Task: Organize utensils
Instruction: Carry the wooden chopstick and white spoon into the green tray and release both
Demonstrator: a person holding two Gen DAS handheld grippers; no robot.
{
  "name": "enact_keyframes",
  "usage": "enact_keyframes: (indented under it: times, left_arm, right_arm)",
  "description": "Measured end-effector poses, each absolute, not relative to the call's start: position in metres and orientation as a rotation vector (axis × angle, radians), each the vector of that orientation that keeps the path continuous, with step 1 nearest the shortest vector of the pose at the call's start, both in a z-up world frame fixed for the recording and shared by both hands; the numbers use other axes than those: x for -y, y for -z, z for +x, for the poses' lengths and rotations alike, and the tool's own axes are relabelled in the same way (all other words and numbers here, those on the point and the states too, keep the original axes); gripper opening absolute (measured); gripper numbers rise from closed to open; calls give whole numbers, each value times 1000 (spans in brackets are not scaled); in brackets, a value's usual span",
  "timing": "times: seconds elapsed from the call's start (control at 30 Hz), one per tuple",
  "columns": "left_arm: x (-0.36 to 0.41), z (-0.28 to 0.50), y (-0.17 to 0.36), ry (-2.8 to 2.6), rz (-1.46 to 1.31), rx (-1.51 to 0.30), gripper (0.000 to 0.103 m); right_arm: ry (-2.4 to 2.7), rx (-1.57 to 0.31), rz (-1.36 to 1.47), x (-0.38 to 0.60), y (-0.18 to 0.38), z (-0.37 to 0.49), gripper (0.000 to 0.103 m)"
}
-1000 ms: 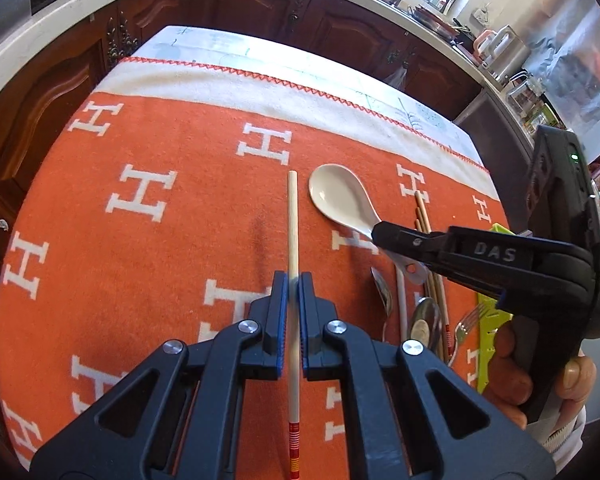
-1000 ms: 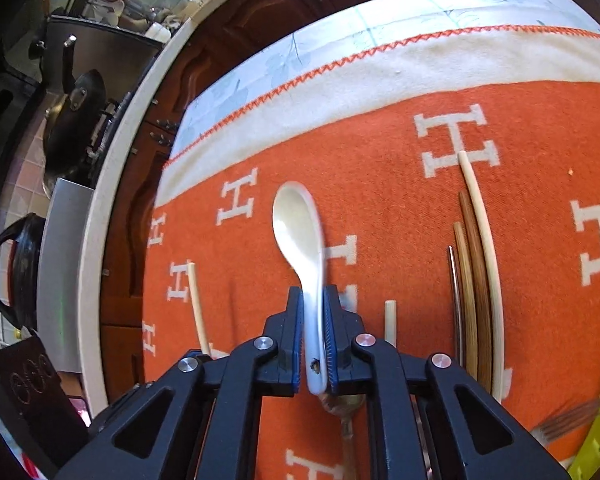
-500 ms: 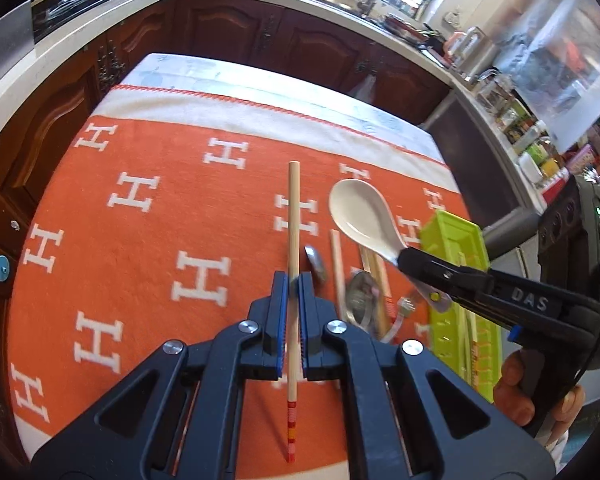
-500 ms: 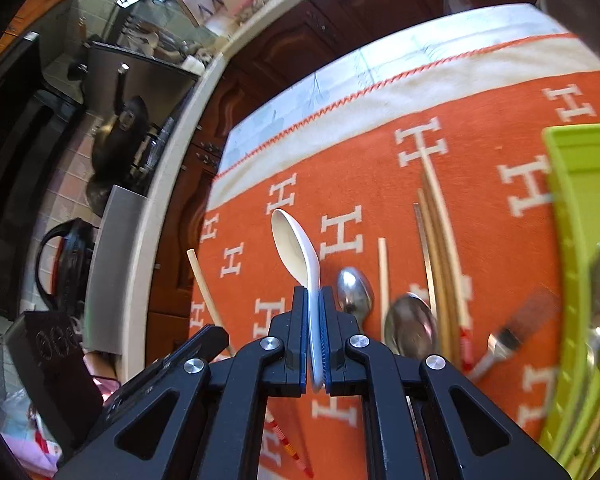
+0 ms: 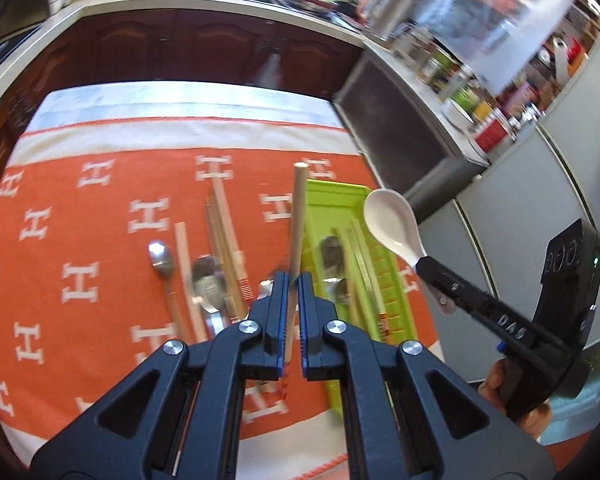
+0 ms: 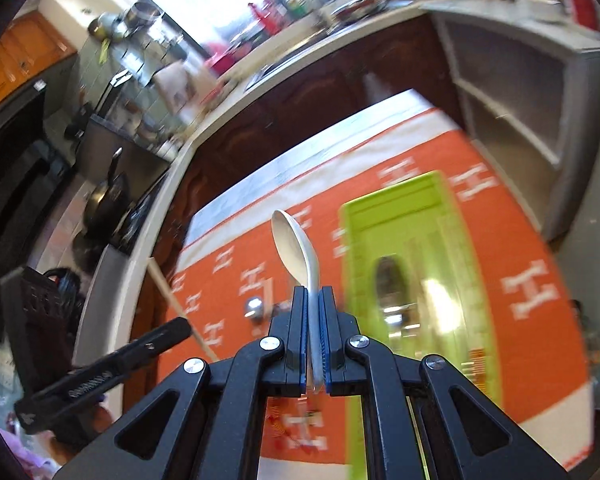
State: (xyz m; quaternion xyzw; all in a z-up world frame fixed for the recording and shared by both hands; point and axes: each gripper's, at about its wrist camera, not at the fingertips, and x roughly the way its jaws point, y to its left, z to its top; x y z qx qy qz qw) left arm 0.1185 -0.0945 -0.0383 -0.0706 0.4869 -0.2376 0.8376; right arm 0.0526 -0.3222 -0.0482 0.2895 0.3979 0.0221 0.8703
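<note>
My left gripper (image 5: 293, 280) is shut on a pale wooden chopstick (image 5: 298, 216) and holds it in the air above the orange cloth, its tip over the left edge of the green tray (image 5: 340, 196). My right gripper (image 6: 313, 292) is shut on the handle of a white ceramic spoon (image 6: 296, 246), raised high left of the tray (image 6: 404, 208). In the left wrist view the right gripper (image 5: 424, 266) carries the spoon (image 5: 392, 222) above the tray's right side. The tray holds spoons and chopsticks.
Metal spoons (image 5: 162, 262), several chopsticks (image 5: 224, 232) and a fork lie on the orange H-patterned cloth (image 5: 80, 240) left of the tray. Dark wood cabinets and a counter stand beyond the table. A grey cabinet (image 5: 500, 208) is to the right.
Both grippers have lifted their loads off the cloth and moved right, toward the green tray. The chopstick and spoon have risen higher and the views tilt up.
</note>
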Motion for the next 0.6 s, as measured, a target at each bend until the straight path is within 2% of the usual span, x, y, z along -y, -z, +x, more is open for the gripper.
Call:
enact_keyframes:
  times: [0.27,0.6]
  left_arm:
    - [177,133,57,563,-84,-1074,3]
    - [220,185,137,527,-107,-1311,2]
  right_arm:
    - [91,-849,623,377,76,26,5]
    - [132,-899,599,381,123,64,5]
